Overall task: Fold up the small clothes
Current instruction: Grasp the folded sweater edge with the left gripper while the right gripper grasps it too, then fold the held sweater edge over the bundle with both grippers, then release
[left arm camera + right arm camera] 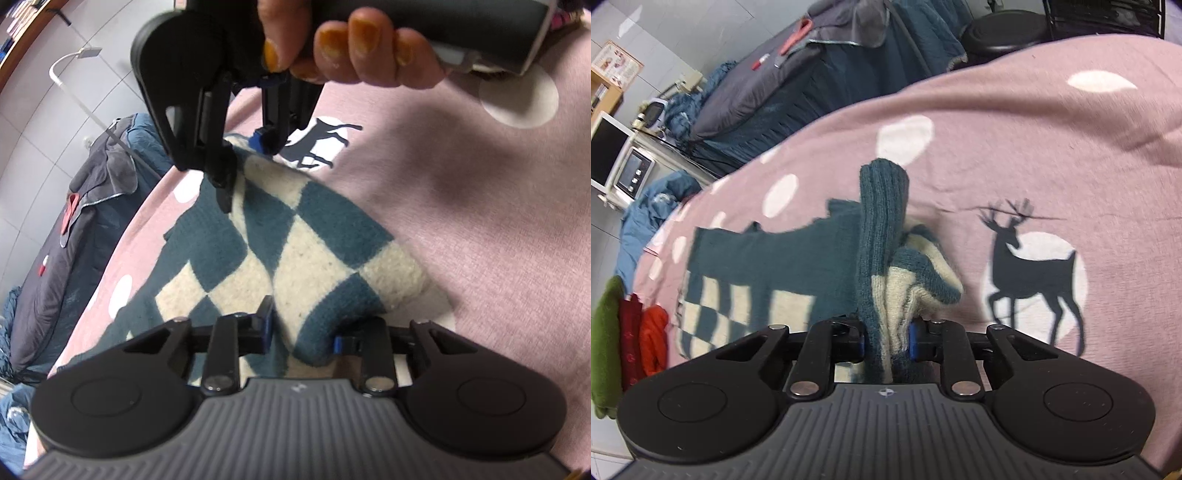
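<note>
Item: one small knitted sweater (295,240), teal and cream checks, lying on the pink deer-print blanket (480,221) that covers my work surface. My left tool (304,332) points steeply down at the near edge of the knit; a raised fold sits between its blue-padded fingers (266,326), though I cannot tell whether both pads press it. My right tool (886,338) also tilts steeply down, jaws drawn narrow and clamped on a bunched teal-and-cream fold that stands up between them. From the left wrist view, the right tool (245,162) comes in from the top, gripping the far edge of the sweater; the hand (347,48) wraps its handle, fingertips curled underneath. Beside the blanket: a bed with dark grey and blue covers (812,81), and folded green, red and orange garments (628,332).
</note>
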Demonstrator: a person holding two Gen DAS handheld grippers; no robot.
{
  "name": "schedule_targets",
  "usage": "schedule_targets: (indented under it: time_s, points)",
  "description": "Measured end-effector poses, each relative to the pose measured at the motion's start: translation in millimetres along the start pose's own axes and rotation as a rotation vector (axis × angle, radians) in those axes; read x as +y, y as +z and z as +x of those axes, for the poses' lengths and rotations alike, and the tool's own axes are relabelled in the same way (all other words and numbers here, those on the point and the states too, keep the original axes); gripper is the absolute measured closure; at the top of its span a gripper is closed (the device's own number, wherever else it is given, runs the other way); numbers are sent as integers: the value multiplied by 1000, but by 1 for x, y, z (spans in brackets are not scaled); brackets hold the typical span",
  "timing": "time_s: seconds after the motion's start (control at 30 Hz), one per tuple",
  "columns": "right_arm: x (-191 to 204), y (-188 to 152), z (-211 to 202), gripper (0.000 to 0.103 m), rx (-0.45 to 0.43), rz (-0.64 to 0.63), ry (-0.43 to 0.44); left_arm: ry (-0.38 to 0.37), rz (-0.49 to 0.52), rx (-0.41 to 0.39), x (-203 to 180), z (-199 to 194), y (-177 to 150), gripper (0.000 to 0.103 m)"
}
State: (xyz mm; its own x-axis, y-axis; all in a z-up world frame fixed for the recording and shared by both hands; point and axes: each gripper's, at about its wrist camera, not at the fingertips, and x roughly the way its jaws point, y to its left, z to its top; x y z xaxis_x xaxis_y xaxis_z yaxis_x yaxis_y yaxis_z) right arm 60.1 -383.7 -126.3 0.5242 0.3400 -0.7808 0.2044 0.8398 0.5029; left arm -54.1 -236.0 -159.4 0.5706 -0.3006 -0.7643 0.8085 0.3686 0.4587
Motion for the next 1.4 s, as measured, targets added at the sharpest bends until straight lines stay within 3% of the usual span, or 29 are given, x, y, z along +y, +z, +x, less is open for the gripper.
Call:
schedule_targets:
  time_s: [0.23,0.47,0.6,0.73,0.9,1.07,1.13,1.2,1.23,1.3,1.37,1.4]
  points:
    - [32,6,-8,69,-21,-5,66,-13,-98,-49,33,-18,-17,83]
    - [85,18,5,70,-36,24,189,40,-279,-111,93,-47,-55,84]
    - [123,22,26,71,-33,14,241,67,-485,-95,145,-56,-93,85]
    - [165,24,56,71,-14,30,282,39,-759,-71,193,-52,-144,85]
    - [223,21,93,71,11,-29,263,39,-1078,-61,235,-58,-205,86]
    - [256,20,130,67,37,-62,159,26,-1277,-10,262,-50,-255,86]
    - [262,18,142,59,35,-68,129,37,-1334,26,266,-50,-273,80]
    - [268,17,151,36,27,-78,123,68,-1359,66,269,-49,-283,69]
    - [269,15,153,31,27,-86,130,89,-1363,85,269,-50,-287,61]
    - [274,12,151,29,18,-125,139,110,-1350,113,269,-49,-291,56]
    - [279,9,145,28,-1,-182,132,136,-1349,161,269,-47,-295,40]
    - [281,8,140,28,-16,-211,127,154,-1366,189,269,-47,-298,38]
